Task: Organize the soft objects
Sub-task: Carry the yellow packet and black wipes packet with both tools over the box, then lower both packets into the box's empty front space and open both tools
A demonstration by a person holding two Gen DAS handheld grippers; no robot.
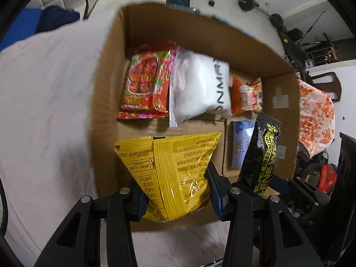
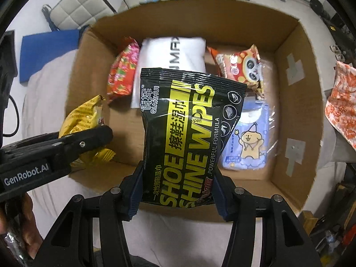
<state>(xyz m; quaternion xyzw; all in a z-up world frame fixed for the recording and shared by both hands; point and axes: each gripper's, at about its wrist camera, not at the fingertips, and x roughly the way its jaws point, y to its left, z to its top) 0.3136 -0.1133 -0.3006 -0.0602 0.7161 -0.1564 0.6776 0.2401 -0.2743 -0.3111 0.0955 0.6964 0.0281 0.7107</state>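
My left gripper (image 1: 178, 191) is shut on a yellow snack bag (image 1: 175, 173) and holds it over the near left part of an open cardboard box (image 1: 106, 71). My right gripper (image 2: 178, 193) is shut on a black and yellow pack of shoe shine wipes (image 2: 184, 138) over the box's (image 2: 289, 71) near middle. In the right wrist view the left gripper (image 2: 73, 142) with the yellow bag (image 2: 84, 120) shows at the left. The wipes pack shows in the left wrist view (image 1: 260, 153) at the right.
On the box floor lie a red flowered bag (image 1: 144, 84), a white zip pouch (image 1: 198, 86), an orange snack pack (image 2: 240, 66) and a blue tissue pack (image 2: 249, 140). The box stands on a white sheet (image 1: 44, 111). An orange patterned cloth (image 1: 316, 111) hangs at the right.
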